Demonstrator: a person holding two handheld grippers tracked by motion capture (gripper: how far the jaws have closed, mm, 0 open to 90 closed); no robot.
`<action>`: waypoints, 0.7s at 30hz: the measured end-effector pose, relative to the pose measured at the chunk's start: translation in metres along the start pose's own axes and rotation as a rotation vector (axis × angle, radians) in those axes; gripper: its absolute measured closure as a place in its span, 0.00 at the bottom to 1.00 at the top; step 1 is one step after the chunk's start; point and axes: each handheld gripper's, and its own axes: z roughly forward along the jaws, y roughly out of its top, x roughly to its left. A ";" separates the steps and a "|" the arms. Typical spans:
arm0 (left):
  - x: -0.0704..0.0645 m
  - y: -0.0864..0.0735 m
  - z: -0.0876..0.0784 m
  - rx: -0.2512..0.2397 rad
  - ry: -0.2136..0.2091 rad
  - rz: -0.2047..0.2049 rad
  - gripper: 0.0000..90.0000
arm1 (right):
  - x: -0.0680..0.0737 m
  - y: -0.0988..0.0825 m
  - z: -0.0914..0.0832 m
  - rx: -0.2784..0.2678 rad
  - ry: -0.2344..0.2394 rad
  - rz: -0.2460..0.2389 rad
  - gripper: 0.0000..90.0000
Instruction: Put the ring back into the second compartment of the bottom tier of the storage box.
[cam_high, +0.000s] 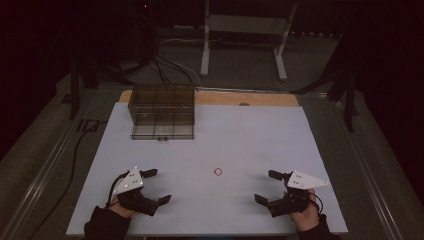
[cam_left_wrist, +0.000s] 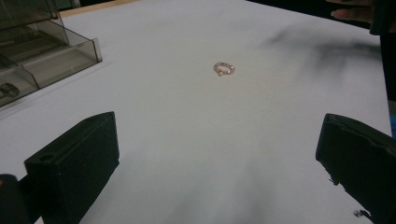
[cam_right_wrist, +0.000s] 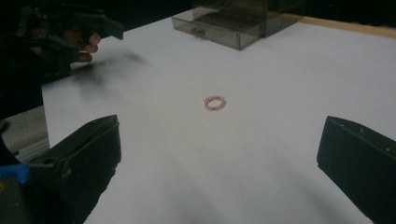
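Observation:
A small pink beaded ring (cam_high: 218, 171) lies flat on the white table top, between my two grippers. The left gripper view has the ring (cam_left_wrist: 224, 69) ahead of wide-apart jaws; in the right gripper view the ring (cam_right_wrist: 214, 103) also lies ahead. My left gripper (cam_high: 157, 186) rests near the front left, open and empty. Open and empty too, my right gripper (cam_high: 268, 186) sits at the front right. A smoky clear drawer box (cam_high: 162, 111) stands at the back left, its bottom drawer (cam_high: 162, 132) pulled out a little.
The white board (cam_high: 250, 135) covers a wooden table whose far edge (cam_high: 250, 98) shows at the back. Cables (cam_high: 75, 150) run along the floor at the left. A white metal stand (cam_high: 240, 35) is on the floor beyond the table.

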 end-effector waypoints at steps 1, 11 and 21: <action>0.000 0.000 0.000 0.000 -0.001 0.000 0.01 | 0.000 0.002 -0.001 -0.007 0.002 0.002 0.00; -0.001 0.000 -0.001 -0.009 0.000 0.000 0.01 | -0.007 0.017 -0.004 -0.039 -0.012 0.016 0.00; 0.000 0.000 0.000 -0.007 -0.006 -0.002 0.01 | -0.012 0.032 0.003 -0.053 -0.012 0.020 0.00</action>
